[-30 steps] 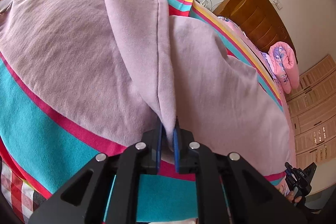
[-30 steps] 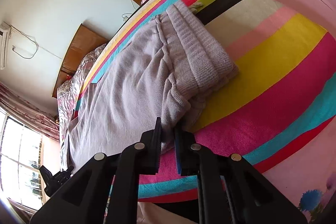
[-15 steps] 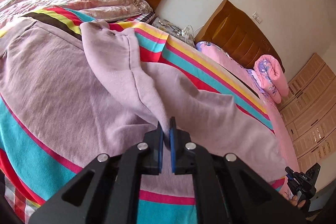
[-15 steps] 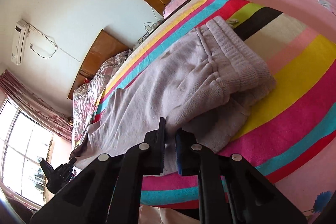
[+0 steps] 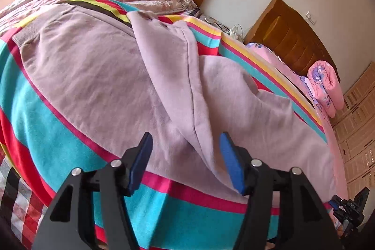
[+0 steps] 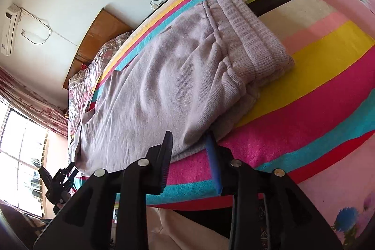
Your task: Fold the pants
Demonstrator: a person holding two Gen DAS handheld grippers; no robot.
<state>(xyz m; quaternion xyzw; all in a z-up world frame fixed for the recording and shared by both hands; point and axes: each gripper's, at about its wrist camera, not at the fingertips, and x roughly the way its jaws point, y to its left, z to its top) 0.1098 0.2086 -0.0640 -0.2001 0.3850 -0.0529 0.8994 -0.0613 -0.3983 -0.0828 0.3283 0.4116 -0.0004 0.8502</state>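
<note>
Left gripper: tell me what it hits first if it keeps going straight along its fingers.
The left gripper, its jaws opening, would most likely meet the raised fold of the pants that lies between its fingers. Beneath that is the striped blanket. Depth is hard to judge here.

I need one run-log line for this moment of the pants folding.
task: fold pants | pants: lengthwise fold on striped blanket | left gripper: jaws opening, fabric ridge between | right gripper: jaws opening at pants edge
</note>
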